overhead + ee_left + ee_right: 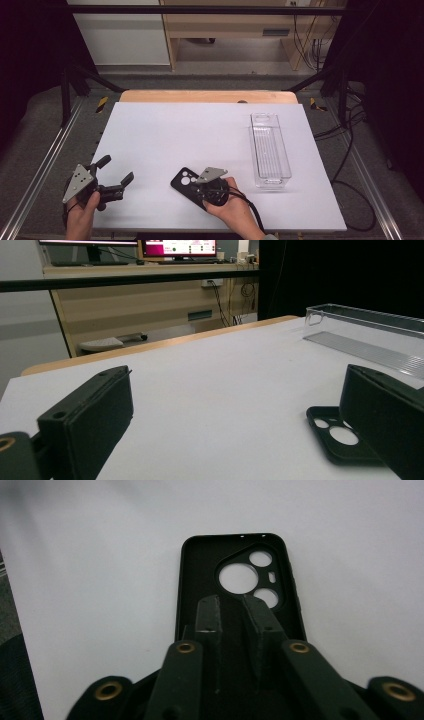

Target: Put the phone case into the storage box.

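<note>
1. Hovering over the case [200, 570]: right gripper [232, 600] points down at its inside floor, beside the camera cutouts.
2. Right jaws are parted by a narrow slot and pinch nothing; the case floor shows through the gap.
3. Case lies flat, open side up, on the table [175, 130], near the front edge and a bit right of centre, under the right hand.
4. Left gripper [116, 169] rests at the front left corner, jaws spread wide and empty, aimed across at the case [325, 437].
5. Step, as I read it: getting a hold on the case, likely to move it to the tray [254, 145]. No hold yet.
6. Next move needs a side wall between the pads; a flat floor gives them nothing to bite. Shift to the rim, then close.
7. Edges: the walls are thin and low, so a shallow bite may slip.
8. Room: bare table between case and tray, which is near on the right and looks empty. Front edge is close, so lift away from it.
</note>
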